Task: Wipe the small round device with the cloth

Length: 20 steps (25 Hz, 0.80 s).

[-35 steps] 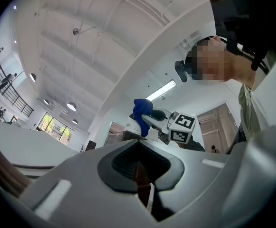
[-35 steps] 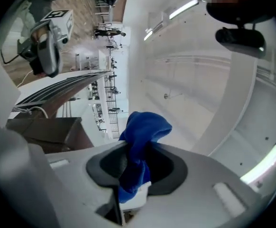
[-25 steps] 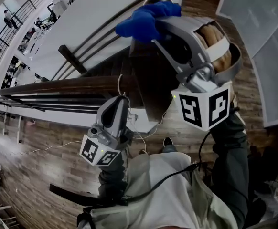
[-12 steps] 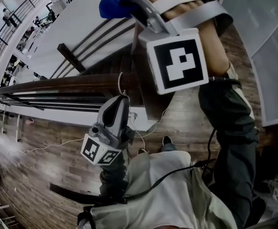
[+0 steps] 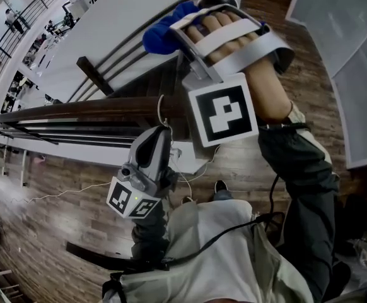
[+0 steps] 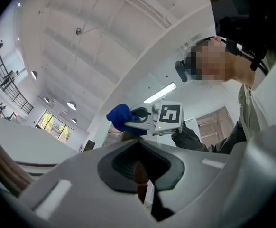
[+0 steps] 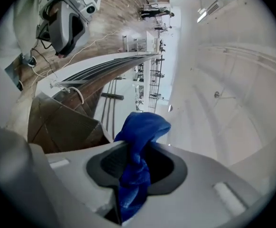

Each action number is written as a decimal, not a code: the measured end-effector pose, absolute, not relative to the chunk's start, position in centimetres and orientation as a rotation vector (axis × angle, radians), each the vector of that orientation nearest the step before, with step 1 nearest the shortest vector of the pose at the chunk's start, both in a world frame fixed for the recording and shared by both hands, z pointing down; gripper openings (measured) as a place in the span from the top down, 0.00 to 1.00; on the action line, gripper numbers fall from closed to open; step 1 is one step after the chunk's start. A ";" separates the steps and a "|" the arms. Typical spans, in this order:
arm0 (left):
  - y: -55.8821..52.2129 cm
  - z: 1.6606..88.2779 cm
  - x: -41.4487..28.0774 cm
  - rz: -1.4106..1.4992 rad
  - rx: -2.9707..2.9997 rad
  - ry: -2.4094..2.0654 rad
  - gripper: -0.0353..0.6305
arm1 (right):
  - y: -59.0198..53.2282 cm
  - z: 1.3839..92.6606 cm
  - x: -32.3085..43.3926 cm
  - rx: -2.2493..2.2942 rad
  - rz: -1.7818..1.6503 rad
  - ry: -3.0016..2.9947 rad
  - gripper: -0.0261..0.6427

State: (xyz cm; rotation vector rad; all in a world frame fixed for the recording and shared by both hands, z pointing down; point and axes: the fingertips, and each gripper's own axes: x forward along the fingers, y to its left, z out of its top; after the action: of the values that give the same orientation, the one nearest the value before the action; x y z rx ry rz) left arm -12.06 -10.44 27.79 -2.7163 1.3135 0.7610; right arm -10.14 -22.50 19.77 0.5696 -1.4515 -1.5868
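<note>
Blue cloth (image 7: 140, 127), bunched and crumpled, in the clamped right tool (image 7: 131, 189)

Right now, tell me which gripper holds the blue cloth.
The right gripper: its jaws are shut on the blue cloth, while the left gripper carries no cloth.

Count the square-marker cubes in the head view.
2. One cube on the right tongs, up high, holding the blue cloth; one cube on the left tongs, lower. None seems hidden.
</note>
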 end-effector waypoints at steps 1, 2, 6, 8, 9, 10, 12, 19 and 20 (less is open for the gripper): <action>-10.4 27.8 -12.0 0.760 -2.717 1.312 0.94 | -21.8 19.6 -9.8 0.567 -1.594 -1.498 0.81; -10.4 27.8 -12.0 0.759 -2.718 1.311 0.94 | -21.0 18.7 -9.5 0.590 -1.617 -1.561 0.81; -10.2 27.8 -12.0 0.761 -2.724 1.310 0.94 | -18.9 8.1 -6.1 0.896 -1.817 -1.835 0.81; -10.0 27.6 -12.0 0.769 -2.726 1.309 0.94 | -20.0 3.9 -2.7 1.077 -1.748 -1.993 0.81; -9.9 27.6 -12.1 0.773 -2.727 1.310 0.94 | -21.3 3.0 -0.8 1.150 -1.641 -2.061 0.81; -9.8 27.6 -12.1 0.778 -2.728 1.311 0.94 | -22.6 2.7 0.7 1.183 -1.540 -2.112 0.81; -9.7 27.6 -12.2 0.787 -2.734 1.312 0.94 | -24.9 3.6 2.2 1.152 -1.408 -2.230 0.81; -9.7 27.7 -12.0 0.766 -2.731 1.317 0.94 | -29.2 11.0 3.0 1.010 -1.049 -2.592 0.81; -9.8 27.7 -12.1 0.761 -2.728 1.324 0.94 | -29.3 11.3 3.3 1.002 -0.993 -2.665 0.81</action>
State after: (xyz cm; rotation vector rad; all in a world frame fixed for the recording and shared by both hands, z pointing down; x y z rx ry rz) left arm -12.09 -9.81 27.67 -2.7284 1.3238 0.7607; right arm 3.26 -29.26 11.30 1.0017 -2.6651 -0.9932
